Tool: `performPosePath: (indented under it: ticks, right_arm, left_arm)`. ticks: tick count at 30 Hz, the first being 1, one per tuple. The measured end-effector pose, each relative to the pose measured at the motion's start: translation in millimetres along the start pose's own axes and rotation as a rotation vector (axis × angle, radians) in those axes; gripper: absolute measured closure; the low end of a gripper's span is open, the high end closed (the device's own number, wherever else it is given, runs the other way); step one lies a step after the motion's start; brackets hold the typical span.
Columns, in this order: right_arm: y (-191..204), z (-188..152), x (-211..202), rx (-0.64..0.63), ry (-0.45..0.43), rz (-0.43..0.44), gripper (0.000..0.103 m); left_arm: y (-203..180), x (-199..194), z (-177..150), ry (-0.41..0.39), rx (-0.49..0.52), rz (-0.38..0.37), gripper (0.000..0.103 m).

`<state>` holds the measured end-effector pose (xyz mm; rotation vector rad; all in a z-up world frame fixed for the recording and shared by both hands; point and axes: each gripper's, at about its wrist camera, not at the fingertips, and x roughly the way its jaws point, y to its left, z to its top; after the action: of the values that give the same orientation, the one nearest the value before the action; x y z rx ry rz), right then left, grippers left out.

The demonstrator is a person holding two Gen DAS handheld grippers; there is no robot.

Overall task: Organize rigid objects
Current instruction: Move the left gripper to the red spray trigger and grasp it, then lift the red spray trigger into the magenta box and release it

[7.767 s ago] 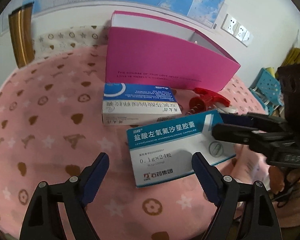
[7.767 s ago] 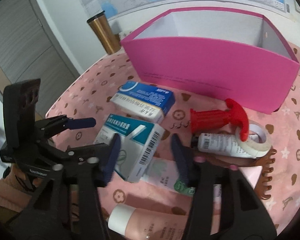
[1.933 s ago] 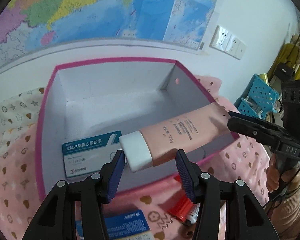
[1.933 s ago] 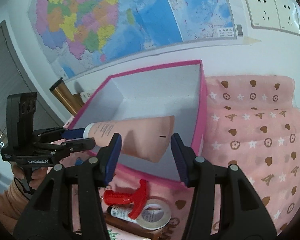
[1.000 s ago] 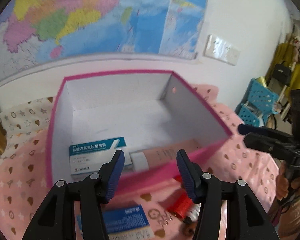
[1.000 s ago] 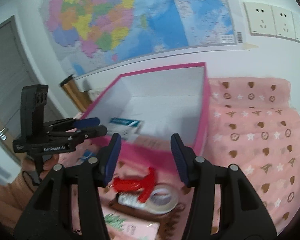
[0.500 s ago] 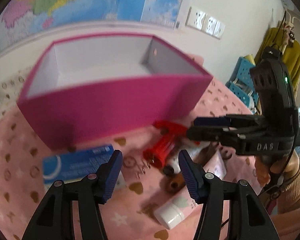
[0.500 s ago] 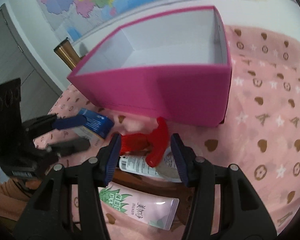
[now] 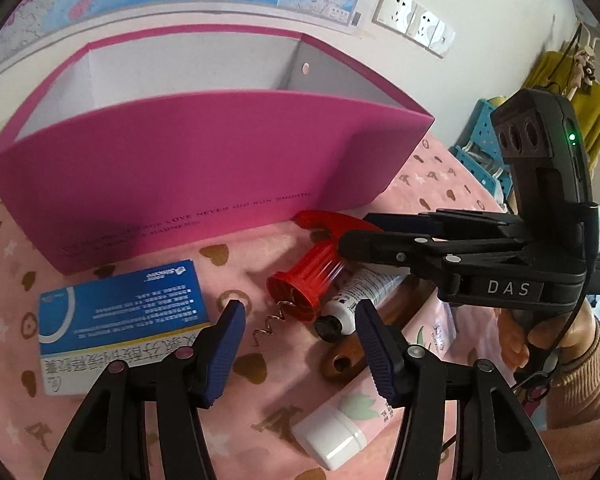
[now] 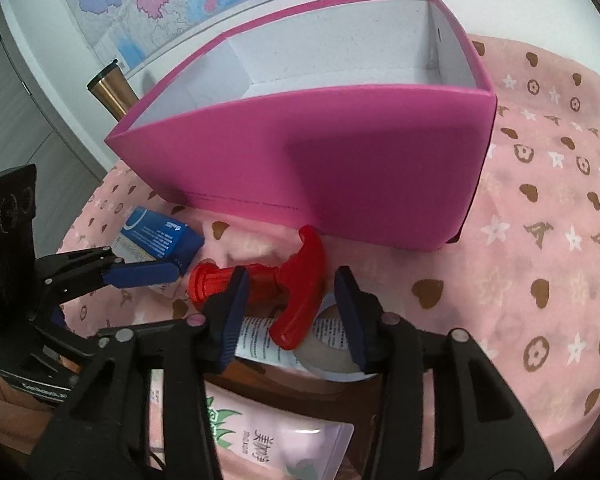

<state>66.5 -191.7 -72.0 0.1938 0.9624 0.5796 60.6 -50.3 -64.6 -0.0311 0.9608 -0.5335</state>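
Hovering both grippers low over the pink cloth (image 10: 540, 240), you've got the loose stuff right in front of the magenta box (image 9: 204, 168). Your right gripper (image 10: 290, 308) sits over the red corkscrew (image 10: 296, 280), jaws apart and just closing in, with the T-handle between the pads but no clear pinch yet. Under the corkscrew there's a white tube (image 10: 260, 336) and a tape roll (image 10: 332, 348), all bunched together on a brown hair claw (image 9: 340, 356). Your left gripper (image 9: 298, 332) is spread with nothing in it, pointed at the bare cloth by the corkscrew's metal spiral (image 9: 270, 324). The blue medicine box (image 9: 120, 312) lies flat just beside its left finger, and a pink tube with a white cap (image 9: 340, 432) lies nearest you.
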Motion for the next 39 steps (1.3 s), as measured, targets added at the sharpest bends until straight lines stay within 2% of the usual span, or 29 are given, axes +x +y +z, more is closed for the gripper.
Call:
performPosePath:
  ticks: [5, 7, 11, 13, 22, 39]
  right_arm:
    - [-1.8, -1.2, 0.4, -0.007, -0.002, -0.008, 0.065]
    - [-0.5, -1.7, 0.5, -0.011, -0.002, -0.011, 0.071]
    - [-3.2, -2.7, -1.0, -0.003, -0.007, -0.007, 0.072]
    - [-2.3, -3.3, -1.5, -0.002, -0.01, -0.003, 0.073]
    - [-0.7, -5.9, -13.0, 0.006, -0.054, 0.001, 0.074]
    - [24.0, -3.1, -82.0, -0.023, -0.212, 0.001, 0.074]
  left_arm:
    - [-2.8, 11.8, 2.9, 0.02, 0.005, -0.014, 0.057]
    - [-2.9, 15.4, 4.9, 0.024, 0.0, -0.011, 0.058]
    - [-0.6, 16.1, 8.1, 0.023, -0.016, -0.021, 0.066]
    - [1.7, 16.5, 8.9, 0.03, -0.034, -0.054, 0.071]
    - [1.8, 5.0, 9.4, 0.009, -0.052, -0.071, 0.071]
    - [-28.8, -66.0, 22.3, -0.153, 0.045, -0.08, 0.071]
